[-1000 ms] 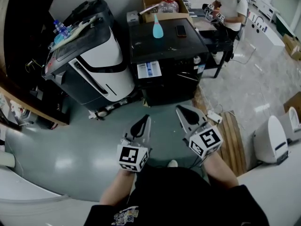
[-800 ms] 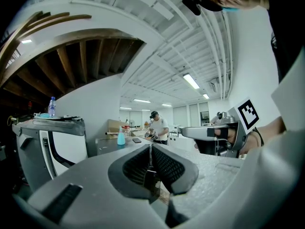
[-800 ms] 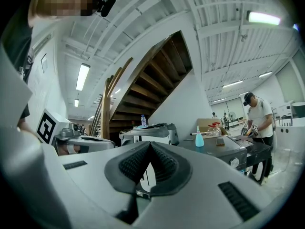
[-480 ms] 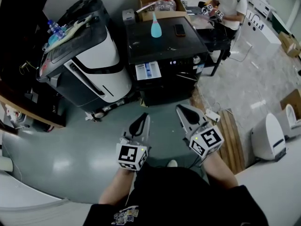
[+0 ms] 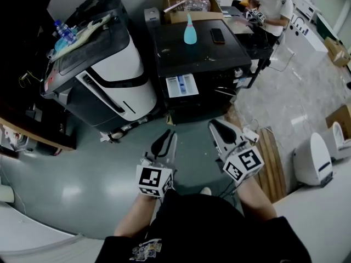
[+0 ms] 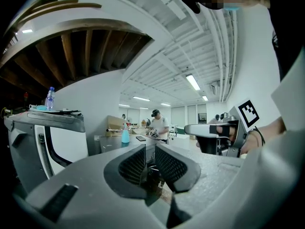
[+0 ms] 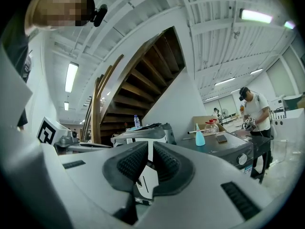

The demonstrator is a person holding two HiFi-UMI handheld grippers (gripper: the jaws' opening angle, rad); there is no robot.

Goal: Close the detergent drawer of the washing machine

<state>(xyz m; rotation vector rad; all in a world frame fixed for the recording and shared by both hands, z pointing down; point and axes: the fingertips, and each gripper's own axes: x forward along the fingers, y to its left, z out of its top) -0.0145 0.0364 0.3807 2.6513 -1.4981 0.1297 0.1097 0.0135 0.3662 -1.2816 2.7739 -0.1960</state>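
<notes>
The black washing machine (image 5: 200, 53) stands ahead of me on the floor. Its white and blue detergent drawer (image 5: 181, 85) is pulled out at the machine's front left. My left gripper (image 5: 166, 138) (image 6: 150, 151) hangs over the floor below the drawer, well short of it. To its right, my right gripper (image 5: 218, 126) (image 7: 150, 149) is likewise clear of the machine. Both point roughly level toward the machine. Each pair of jaws is opening, with a narrow gap between the pads and nothing in it.
A blue bottle (image 5: 190, 33) and a phone (image 5: 218, 35) lie on the machine's top. A white and black appliance (image 5: 104, 75) stands to its left. A person (image 5: 271, 4) sits at the back right. A wooden pallet (image 5: 269, 158) lies on the floor at right.
The washing machine and its drawer have come a little nearer and shifted right in the head view as both grippers advanced toward them. The jaws now show a slight gap.
</notes>
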